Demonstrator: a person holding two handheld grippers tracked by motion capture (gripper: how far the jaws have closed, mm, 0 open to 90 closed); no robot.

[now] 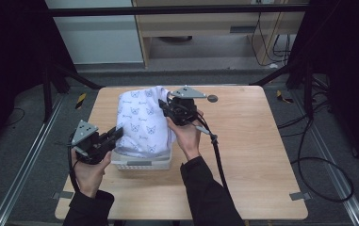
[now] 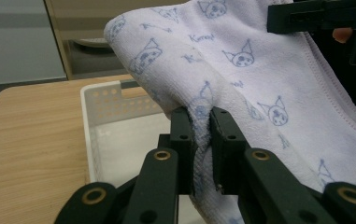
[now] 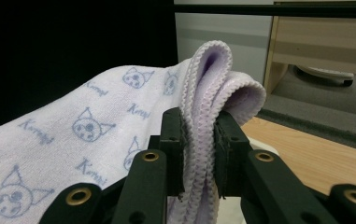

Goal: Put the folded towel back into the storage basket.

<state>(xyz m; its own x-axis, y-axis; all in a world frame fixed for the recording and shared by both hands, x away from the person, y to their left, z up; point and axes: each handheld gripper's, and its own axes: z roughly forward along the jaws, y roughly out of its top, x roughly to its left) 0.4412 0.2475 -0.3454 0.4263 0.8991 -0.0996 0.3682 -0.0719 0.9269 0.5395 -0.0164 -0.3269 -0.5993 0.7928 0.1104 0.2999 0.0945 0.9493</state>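
The person wears dark, near-black long sleeves [image 1: 208,197] that reach the wrists. Each hand carries a matte black gripper. The left gripper [image 1: 112,137] has a grey three-cornered plate [image 1: 84,131] on top, dotted with small holes, and the right gripper [image 1: 164,104] bears the same kind of plate [image 1: 187,92]. A black cable [image 1: 218,160] trails from the right one, with a pale band partway along it. Seen close in the gripper views, the jaws are flat black blocks on chunky linkage arms with brass-coloured pivot bushings [image 2: 161,155] and small recessed screw holes.
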